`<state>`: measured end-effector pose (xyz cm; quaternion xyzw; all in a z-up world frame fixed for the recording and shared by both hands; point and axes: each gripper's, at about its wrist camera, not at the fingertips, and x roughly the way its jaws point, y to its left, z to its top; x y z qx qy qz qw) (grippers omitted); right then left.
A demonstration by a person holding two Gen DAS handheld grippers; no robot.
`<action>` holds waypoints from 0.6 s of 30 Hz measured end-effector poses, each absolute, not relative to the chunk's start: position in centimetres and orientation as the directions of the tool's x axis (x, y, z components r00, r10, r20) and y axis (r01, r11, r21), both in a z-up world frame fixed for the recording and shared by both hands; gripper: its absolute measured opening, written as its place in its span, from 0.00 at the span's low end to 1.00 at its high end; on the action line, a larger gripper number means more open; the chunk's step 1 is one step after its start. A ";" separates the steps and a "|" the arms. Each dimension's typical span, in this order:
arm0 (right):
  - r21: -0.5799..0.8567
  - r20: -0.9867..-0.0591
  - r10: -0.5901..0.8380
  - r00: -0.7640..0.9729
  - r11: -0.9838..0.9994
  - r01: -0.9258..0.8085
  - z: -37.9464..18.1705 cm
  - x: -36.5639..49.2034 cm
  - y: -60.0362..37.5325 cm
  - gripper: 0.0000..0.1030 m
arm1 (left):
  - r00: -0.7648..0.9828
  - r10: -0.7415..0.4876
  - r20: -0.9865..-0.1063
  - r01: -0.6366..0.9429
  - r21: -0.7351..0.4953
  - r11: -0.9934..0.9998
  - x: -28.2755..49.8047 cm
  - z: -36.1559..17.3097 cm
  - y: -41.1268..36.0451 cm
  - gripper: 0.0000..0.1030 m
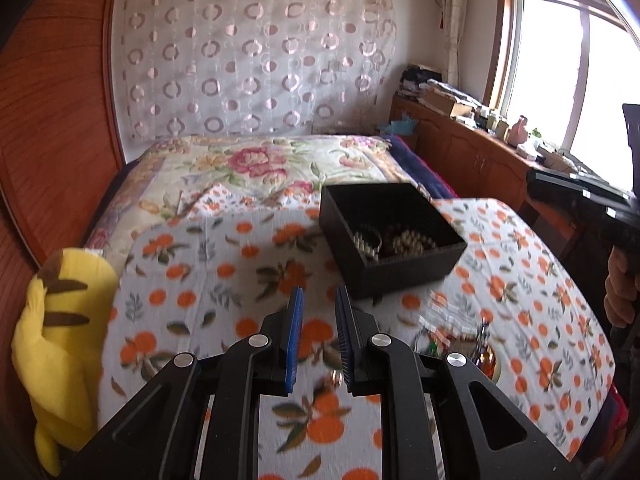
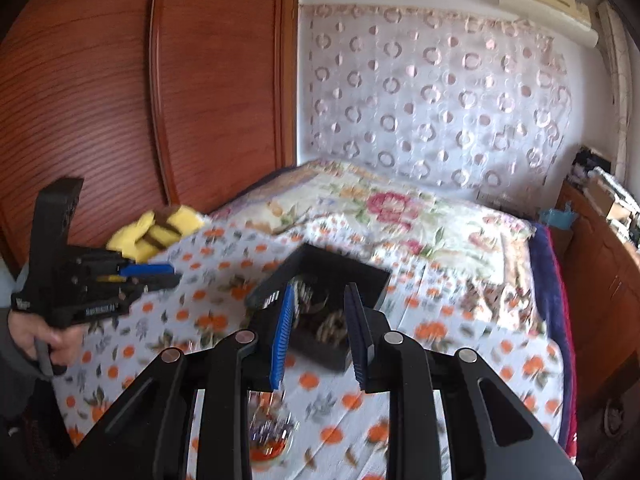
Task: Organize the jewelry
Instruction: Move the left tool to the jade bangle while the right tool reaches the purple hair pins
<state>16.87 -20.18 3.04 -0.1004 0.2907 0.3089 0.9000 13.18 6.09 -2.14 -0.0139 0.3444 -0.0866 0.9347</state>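
Both claws carry nothing — the left gripper has its jaws slightly spread, the right gripper wider. Beyond them the black box on the orange-print sheet already holds beaded jewelry. The near heap is still unsorted — roughly midway, I'd judge.

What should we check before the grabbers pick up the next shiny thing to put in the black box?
1. Square black open-topped box upright on the orange-print bedsheet: ok.
2. Room left in the box beside the pale beaded bracelets: ok.
3. Left gripper empty, blue pads apart: ok.
4. Right gripper empty, jaws apart: ok.
5. Small round dish of loose jewellery in front of the box, near the bed's edge: ok, though blurred.
6. Which piece in the dish to take first: cannot tell, too blurred.
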 end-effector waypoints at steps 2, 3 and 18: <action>0.001 -0.612 0.490 0.621 0.785 -0.619 1.1 16.1 -20.0 0.33 | 0.741 -0.175 -0.649 0.155 -0.089 0.984 12.6 -2.9 6.0 0.15; 0.003 -0.622 0.488 0.612 0.783 -0.622 0.3 15.9 -20.0 0.35 | 0.738 -0.176 -0.651 0.156 -0.090 0.984 12.4 -3.1 6.0 0.15; 0.056 -0.731 0.477 0.489 0.755 -0.653 -6.7 14.4 -17.6 0.79 | 0.721 -0.191 -0.666 0.195 -0.070 0.978 9.4 -5.5 3.2 0.45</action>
